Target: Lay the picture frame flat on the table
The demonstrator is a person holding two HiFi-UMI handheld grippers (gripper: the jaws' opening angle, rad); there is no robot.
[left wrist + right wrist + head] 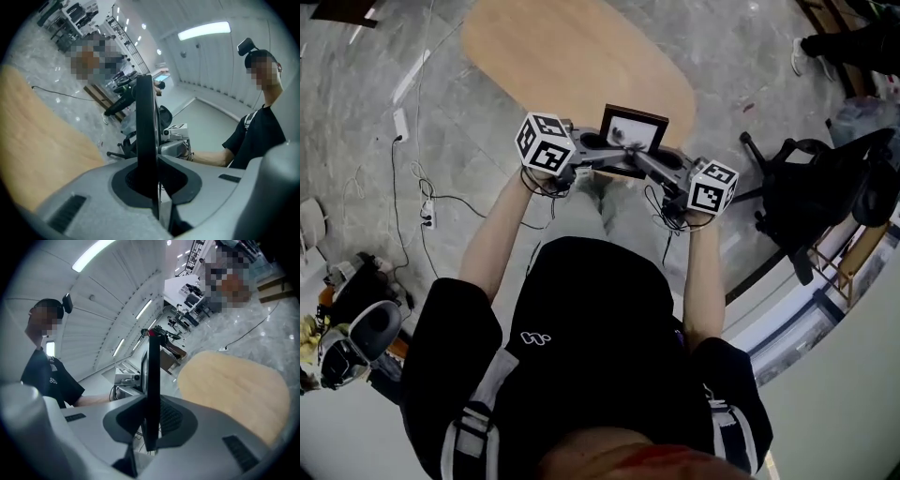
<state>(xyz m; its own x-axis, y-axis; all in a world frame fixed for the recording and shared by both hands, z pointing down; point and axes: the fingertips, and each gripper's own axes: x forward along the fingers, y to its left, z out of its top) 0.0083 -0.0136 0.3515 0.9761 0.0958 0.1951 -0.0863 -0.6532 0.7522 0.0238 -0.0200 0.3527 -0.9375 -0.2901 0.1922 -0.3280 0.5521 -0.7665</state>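
While left gripper (602,150) clamps the picture frame (635,129), right gripper (649,161) does too.

head view looks steeply down from above; both gripper views face each other, close along the shared picture frame (146,131) and worktop (42,136).

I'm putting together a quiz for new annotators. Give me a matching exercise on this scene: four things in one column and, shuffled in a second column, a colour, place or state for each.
Things:
1. picture frame
2. table
3. office chair
4. power strip

Descriptions:
A. black, on the floor at the person's right
B. white, on the floor at the person's left
C. light wood, rounded top
D. dark border, clamped at its edges by the left gripper and the right gripper

Pairs: 1-D, 2-C, 3-A, 4-B
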